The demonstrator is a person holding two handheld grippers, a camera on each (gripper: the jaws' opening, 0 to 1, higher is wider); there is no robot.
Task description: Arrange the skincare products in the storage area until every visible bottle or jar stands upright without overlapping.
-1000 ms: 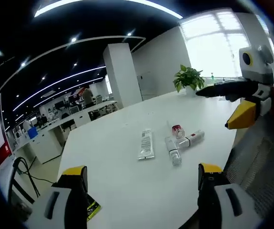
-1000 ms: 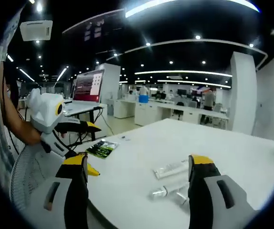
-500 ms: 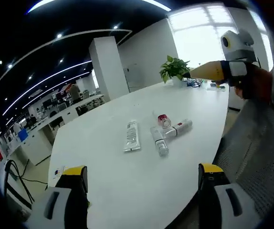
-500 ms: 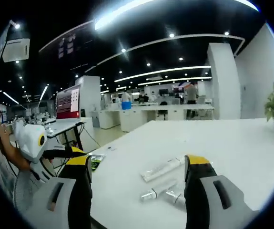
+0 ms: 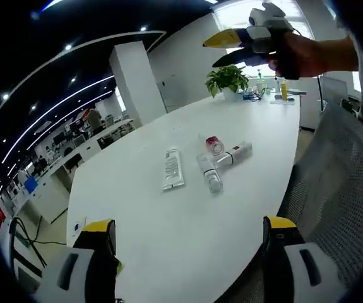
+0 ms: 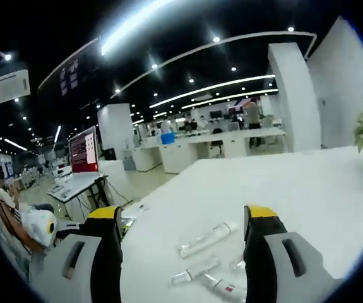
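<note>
Nearest, at frame bottom, left tool (image 5: pixel 184 252) gaping wide, gripping nothing — right tool (image 6: pixel 181 252) likewise. Mid-frame on the white table (image 5: pixel 168 246): flat tube (image 5: pixel 172 169), clear bottle (image 5: pixel 209 175), white bottle (image 5: pixel 233 153), small jar (image 5: pixel 214 144) — all lying down. Probably light, slick; best pinched mid-body. Farther, upper right, a potted plant (image 5: pixel 226 79).

Both tongs agape, left (image 5: pixel 184 249), right (image 6: pixel 181 233) aloft
</note>
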